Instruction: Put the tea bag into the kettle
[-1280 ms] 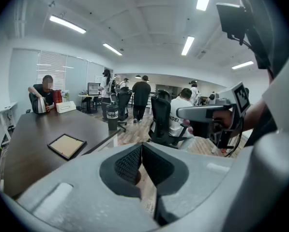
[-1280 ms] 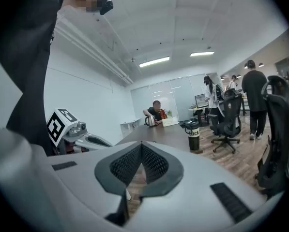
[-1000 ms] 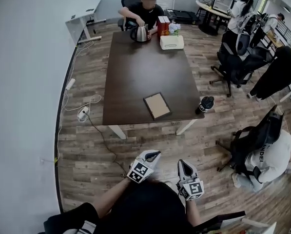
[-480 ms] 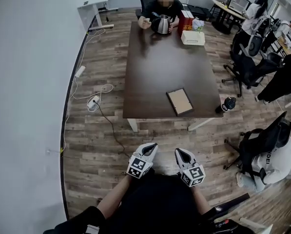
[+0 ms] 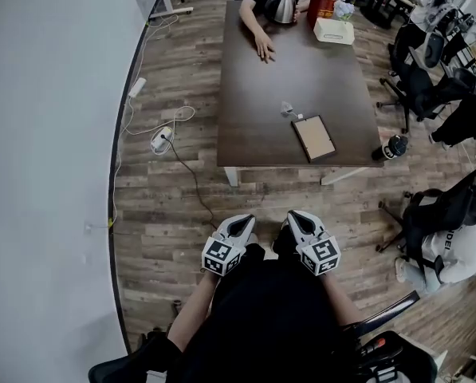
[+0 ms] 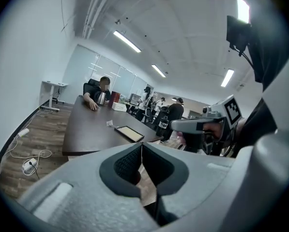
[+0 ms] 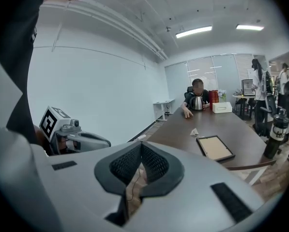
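A small white tea bag [image 5: 286, 108] lies on the dark table [image 5: 261, 126], just beyond a picture frame [image 5: 314, 137]. The steel kettle [image 5: 282, 6] stands at the far end, in front of a seated person whose hand [image 5: 263, 49] rests on the tabletop. My left gripper [image 5: 245, 224] and right gripper [image 5: 294, 217] hover side by side over the floor, well short of the table's near edge, both shut and empty. The left gripper view shows the tea bag [image 6: 109, 123] and kettle [image 6: 102, 98] past closed jaws. So does the right gripper view, with tea bag [image 7: 195, 131] and kettle [image 7: 201, 103].
A red box [image 5: 323, 2] and a white tissue box [image 5: 334, 30] stand beside the kettle. A dark bottle [image 5: 391, 147] sits at the table's near right corner. Cables and a power strip [image 5: 160, 139] lie on the floor at left. Office chairs [image 5: 429, 214] and people crowd the right.
Both grippers and the view have advanced toward the table. A tea bag now lies by the frame where none lay before. The seated person's hand has stretched out onto the tabletop.
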